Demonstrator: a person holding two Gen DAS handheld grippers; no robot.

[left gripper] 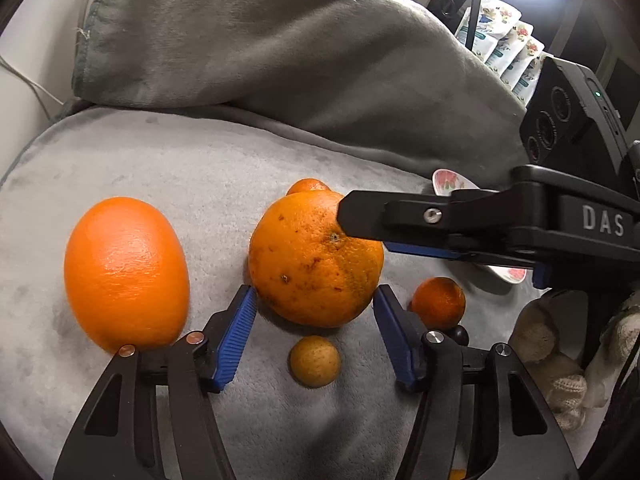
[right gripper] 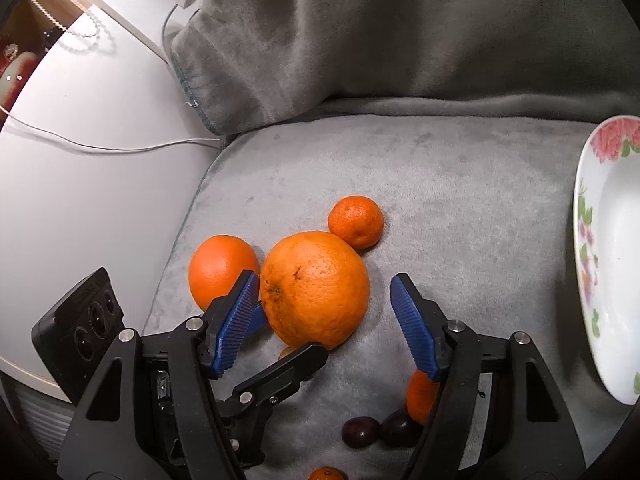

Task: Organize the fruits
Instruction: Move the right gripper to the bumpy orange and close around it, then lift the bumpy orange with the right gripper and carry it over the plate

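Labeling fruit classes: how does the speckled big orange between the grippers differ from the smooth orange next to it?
The speckled orange carries brown blemishes; the smooth orange has clean, glossy skin. The speckled orange looks round and a bit squat, while the smooth orange looks egg-shaped in the left wrist view. The speckled orange sits between the open fingers of both the left gripper and right gripper; the smooth orange lies outside them. Both rest on the gray blanket.
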